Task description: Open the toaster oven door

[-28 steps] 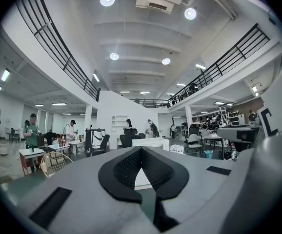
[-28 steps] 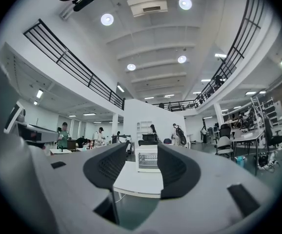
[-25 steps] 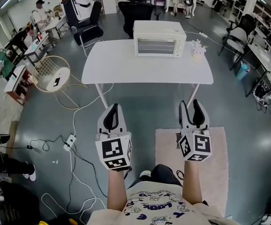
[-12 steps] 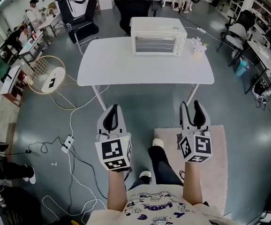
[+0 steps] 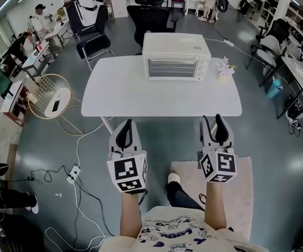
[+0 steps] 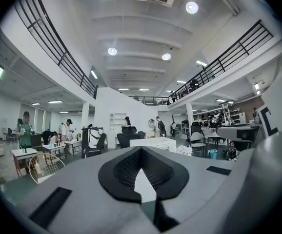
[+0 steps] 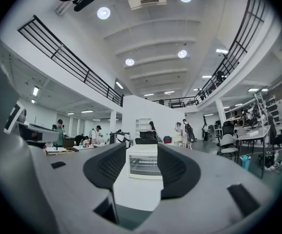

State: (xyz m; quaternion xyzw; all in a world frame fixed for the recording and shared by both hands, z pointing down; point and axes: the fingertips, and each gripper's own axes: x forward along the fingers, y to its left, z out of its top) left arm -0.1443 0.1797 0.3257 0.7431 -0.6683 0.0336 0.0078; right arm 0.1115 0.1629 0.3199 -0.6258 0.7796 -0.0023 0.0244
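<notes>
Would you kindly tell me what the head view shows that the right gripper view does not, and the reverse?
Only the head view shows the left gripper, jaws together, and the beige rectangular rug on the floor. Only the right gripper view shows the round ceiling lights and the black balcony railing. Both show the right gripper with its jaws apart and empty, and the white toaster oven, door shut, on the white rectangular table.

white table (image 5: 120,93), glossy grey floor (image 5: 46,140)
</notes>
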